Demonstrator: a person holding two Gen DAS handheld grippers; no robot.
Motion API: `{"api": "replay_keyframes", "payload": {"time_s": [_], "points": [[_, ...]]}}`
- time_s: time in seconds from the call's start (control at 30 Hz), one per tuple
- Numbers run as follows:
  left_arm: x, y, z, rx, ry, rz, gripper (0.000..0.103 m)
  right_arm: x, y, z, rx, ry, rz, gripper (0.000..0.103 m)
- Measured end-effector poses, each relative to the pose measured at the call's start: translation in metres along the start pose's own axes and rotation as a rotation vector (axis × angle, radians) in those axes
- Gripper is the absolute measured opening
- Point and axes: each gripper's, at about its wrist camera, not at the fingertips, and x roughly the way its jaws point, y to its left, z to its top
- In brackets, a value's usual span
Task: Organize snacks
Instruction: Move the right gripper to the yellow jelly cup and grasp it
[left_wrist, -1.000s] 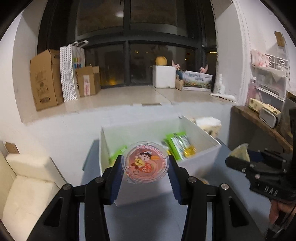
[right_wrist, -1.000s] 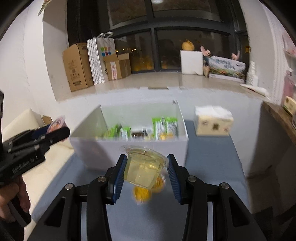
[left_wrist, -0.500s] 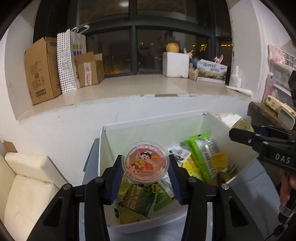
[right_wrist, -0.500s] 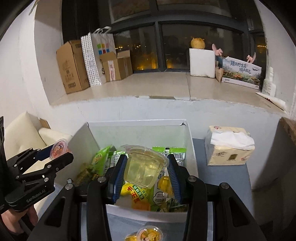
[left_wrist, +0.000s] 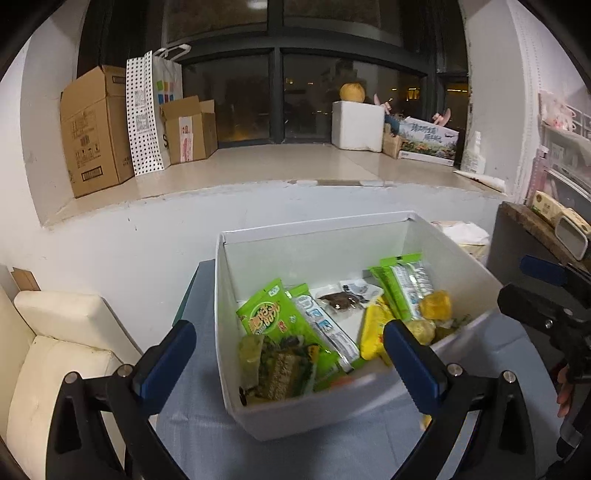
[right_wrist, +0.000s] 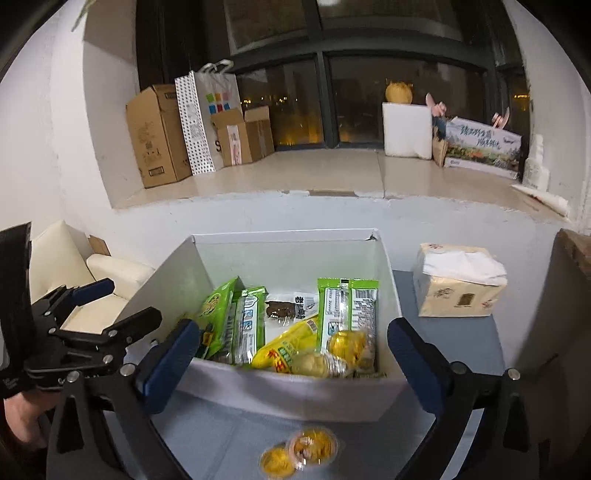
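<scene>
Both grippers are now spread wide and empty: left gripper (left_wrist: 288, 363), right gripper (right_wrist: 291, 363). Half a second ago each clamped a jelly cup over the white bin (right_wrist: 295, 391); both have let go. A clear yellowish cup (right_wrist: 317, 363) lies inside the bin by its near wall; the pink-lidded one isn't clearly visible. Two jelly cups (right_wrist: 301, 452) remain on the table just in front of the bin, likely next.

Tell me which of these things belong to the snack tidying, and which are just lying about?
Belongs:
white box
green snack packets
yellow packet
jelly cups
left claw
right claw

Lying about:
tissue pack
cardboard boxes
paper bag
</scene>
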Motion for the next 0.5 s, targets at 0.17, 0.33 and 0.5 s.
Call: {"api": "replay_keyframes", "payload": {"time_s": [0.17, 0.33, 0.5], "points": [[-0.040, -0.010, -0.019, -0.007, -0.014, -0.039, 0.103, -0.040, 0.003, -0.025, 0.029, -0.022, 0.025, 0.103], [-0.087, -0.021, -0.055, -0.013, -0.031, -0.081, 0.103, -0.075, 0.005, -0.072, 0.055, -0.021, 0.030, 0.103], [-0.126, -0.024, -0.087, -0.051, -0.032, -0.092, 0.103, -0.082, 0.007, -0.106, 0.058, 0.020, -0.002, 0.103]]}}
